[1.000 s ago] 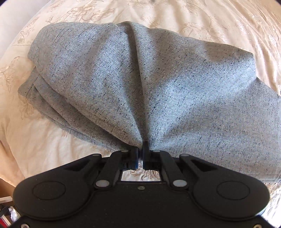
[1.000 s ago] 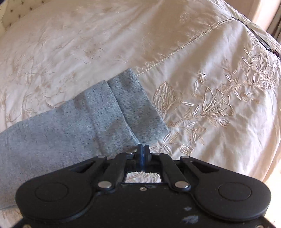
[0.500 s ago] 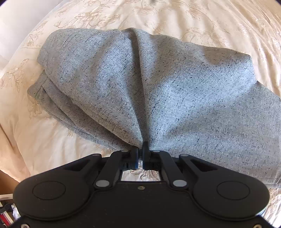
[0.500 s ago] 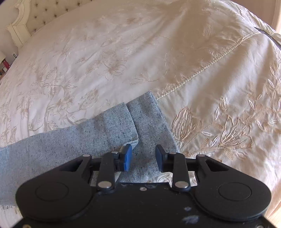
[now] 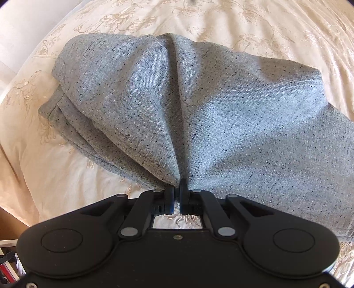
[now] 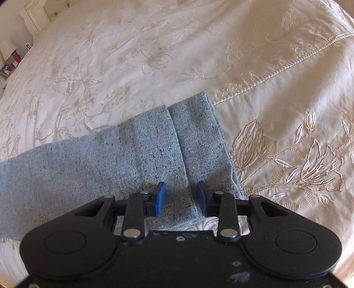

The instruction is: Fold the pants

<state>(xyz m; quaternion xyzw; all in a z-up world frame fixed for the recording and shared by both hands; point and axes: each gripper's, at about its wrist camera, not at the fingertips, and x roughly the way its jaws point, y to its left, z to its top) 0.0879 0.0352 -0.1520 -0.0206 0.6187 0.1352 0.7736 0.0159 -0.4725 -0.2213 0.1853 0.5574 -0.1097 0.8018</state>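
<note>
Grey speckled pants (image 5: 221, 121) lie bunched on a cream embroidered bedspread (image 5: 265, 26). My left gripper (image 5: 177, 188) is shut on a pinch of their near edge, and the cloth rises in a ridge from the fingertips. In the right wrist view the two pant-leg ends (image 6: 194, 137) lie flat, one overlapping the other. My right gripper (image 6: 181, 192) hovers over the near corner of those ends. Its jaws are opening; the cloth lies under the gap and the blue pads (image 6: 160, 199) do not press it.
The bedspread (image 6: 154, 55) stretches far beyond the leg ends, with a corded seam (image 6: 276, 73) at the right. A tufted headboard (image 6: 37, 13) and a bedside table with a lamp (image 6: 8, 51) stand at the far left. The bed's edge (image 5: 13, 177) drops off left of the pants.
My right gripper went from shut to open, let go of the leg ends and shifted over them. My left gripper kept its pinch and drew the bunched cloth slightly across the view.
</note>
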